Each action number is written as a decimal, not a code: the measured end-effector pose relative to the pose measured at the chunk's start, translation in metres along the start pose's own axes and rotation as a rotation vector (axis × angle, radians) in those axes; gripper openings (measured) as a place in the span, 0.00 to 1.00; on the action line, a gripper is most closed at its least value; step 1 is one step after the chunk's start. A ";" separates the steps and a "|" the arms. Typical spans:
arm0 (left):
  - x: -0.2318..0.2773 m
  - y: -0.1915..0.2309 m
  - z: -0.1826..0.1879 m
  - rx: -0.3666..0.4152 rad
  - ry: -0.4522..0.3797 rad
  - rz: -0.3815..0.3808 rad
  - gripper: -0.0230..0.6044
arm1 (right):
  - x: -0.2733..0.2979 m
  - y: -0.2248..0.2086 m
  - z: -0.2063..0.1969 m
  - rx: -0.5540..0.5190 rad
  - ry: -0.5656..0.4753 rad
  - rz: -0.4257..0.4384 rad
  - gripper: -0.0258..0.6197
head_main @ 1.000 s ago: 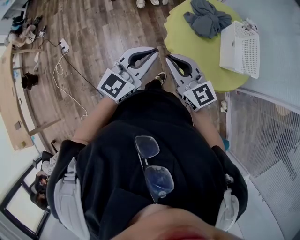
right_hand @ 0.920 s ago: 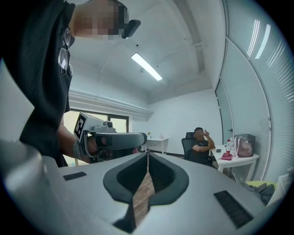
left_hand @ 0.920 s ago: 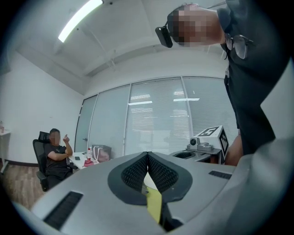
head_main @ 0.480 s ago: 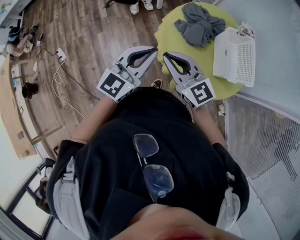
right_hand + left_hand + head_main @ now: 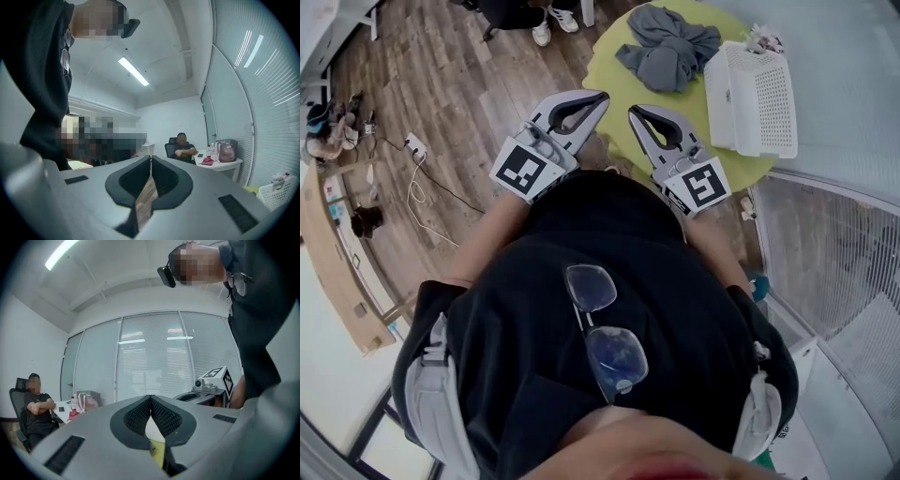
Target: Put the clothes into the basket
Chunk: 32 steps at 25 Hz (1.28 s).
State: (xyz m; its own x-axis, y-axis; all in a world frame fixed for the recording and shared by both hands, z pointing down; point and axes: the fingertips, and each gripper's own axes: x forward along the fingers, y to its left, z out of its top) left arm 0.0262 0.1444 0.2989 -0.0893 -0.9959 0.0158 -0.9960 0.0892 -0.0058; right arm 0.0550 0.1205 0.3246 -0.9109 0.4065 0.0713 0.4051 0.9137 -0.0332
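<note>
Head view: the grey clothes point(image 5: 667, 47) lie on the green table point(image 5: 623, 80) beside the white basket point(image 5: 752, 98), ahead of and apart from the left gripper point(image 5: 601, 95) and right gripper point(image 5: 633, 112), both clenched empty.

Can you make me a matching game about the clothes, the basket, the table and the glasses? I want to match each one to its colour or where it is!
Things:
1. clothes
2. basket
3. table
4. glasses

Colour or place:
A. white, with lots of little holes
B. yellow-green
C. grey, in a heap
D. hanging on the person's black top

Right pairs: 1-C, 2-A, 3-B, 4-D.
</note>
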 end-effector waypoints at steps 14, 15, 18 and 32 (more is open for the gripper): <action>0.103 0.063 -0.040 -0.007 0.084 -0.313 0.05 | 0.020 -0.111 -0.028 0.102 0.031 -0.357 0.08; 0.112 0.069 -0.044 -0.005 0.094 -0.342 0.05 | 0.023 -0.121 -0.030 0.110 0.040 -0.385 0.08; 0.140 0.087 -0.050 0.008 0.097 -0.416 0.05 | 0.029 -0.156 -0.039 0.135 0.067 -0.489 0.08; 0.248 0.147 -0.068 0.047 0.051 -0.716 0.05 | 0.053 -0.272 -0.057 0.221 0.168 -0.846 0.09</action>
State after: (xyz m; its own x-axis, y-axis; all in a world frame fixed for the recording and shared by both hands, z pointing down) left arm -0.1430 -0.0882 0.3703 0.5841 -0.8078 0.0789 -0.8093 -0.5871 -0.0196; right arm -0.0989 -0.1068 0.3942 -0.8677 -0.3936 0.3037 -0.4383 0.8940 -0.0934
